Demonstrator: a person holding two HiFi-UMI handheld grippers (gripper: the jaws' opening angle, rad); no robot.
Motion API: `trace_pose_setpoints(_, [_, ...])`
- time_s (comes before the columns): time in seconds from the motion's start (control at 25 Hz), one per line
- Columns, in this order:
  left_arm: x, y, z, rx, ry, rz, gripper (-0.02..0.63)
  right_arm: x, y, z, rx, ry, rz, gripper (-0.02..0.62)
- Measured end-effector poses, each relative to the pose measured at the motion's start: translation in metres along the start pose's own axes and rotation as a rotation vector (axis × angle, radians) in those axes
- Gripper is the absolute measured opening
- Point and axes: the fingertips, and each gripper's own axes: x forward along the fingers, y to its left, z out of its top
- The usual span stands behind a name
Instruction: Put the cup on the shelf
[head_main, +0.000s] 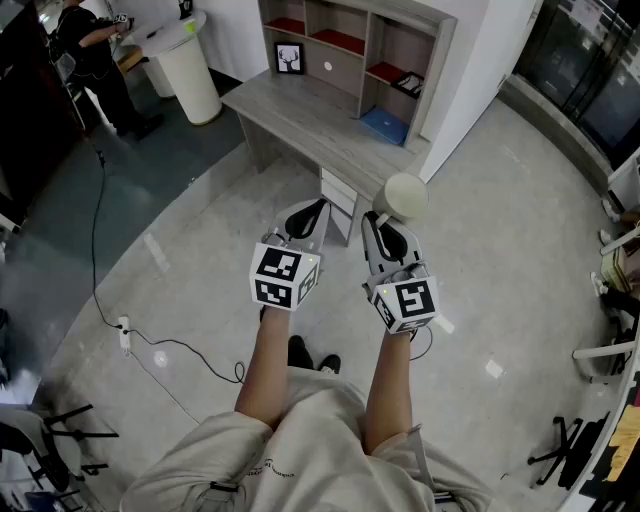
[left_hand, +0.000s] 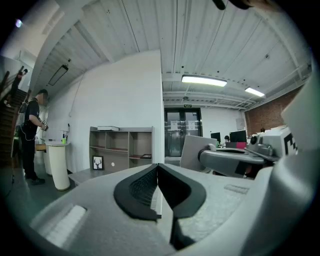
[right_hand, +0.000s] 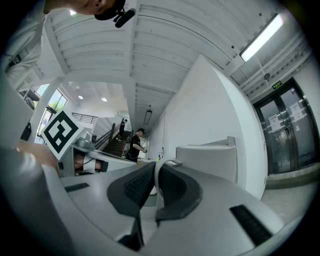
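A pale cup (head_main: 405, 194) hangs out in front of me over the floor, near the desk's corner. My right gripper (head_main: 388, 222) is shut on its thin handle (right_hand: 159, 170), and the cup's body (right_hand: 209, 161) rises just beyond the jaws. My left gripper (head_main: 306, 216) floats beside it, to the left, shut with nothing between its pads. From the left gripper view (left_hand: 158, 171) the cup (left_hand: 196, 153) shows at the right. The open-fronted shelf (head_main: 352, 48) stands on the grey desk (head_main: 300, 118) further ahead; it appears small in the left gripper view (left_hand: 121, 148).
On the desk are a framed picture (head_main: 289, 58) and a blue book (head_main: 385, 126). A white round stand (head_main: 188, 62) and a person in black (head_main: 90, 58) are at the far left. A black cable (head_main: 100, 255) runs over the floor. Chairs stand at the right (head_main: 610, 290).
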Motion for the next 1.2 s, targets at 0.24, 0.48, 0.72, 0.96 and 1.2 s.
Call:
trace_pose_setpoints(0.24, [-0.023,0.012,-0.002,0.006,0.001,0.020,0.011,0.004,0.019,-0.004,0.038,0.004,0.004,0.031])
trace_pose_setpoints(0.48, [-0.034,0.026,-0.025,-0.039,0.019,0.045,0.011,0.010,0.044,-0.021,0.063,0.029,0.048,0.031])
trace_pose_setpoints(0.72, [-0.028,0.037,-0.039,-0.039,0.048,0.009,0.011,0.021,0.034,-0.032,0.087,0.020,-0.002,0.031])
trace_pose_setpoints(0.96, [-0.008,0.060,-0.044,-0.079,0.049,0.011,0.011,0.038,0.020,-0.036,0.068,0.047,-0.026,0.031])
trace_pose_setpoints(1.2, [0.037,0.076,-0.031,-0.098,0.016,-0.050,0.011,0.071,-0.001,-0.033,0.013,0.061,-0.044,0.031])
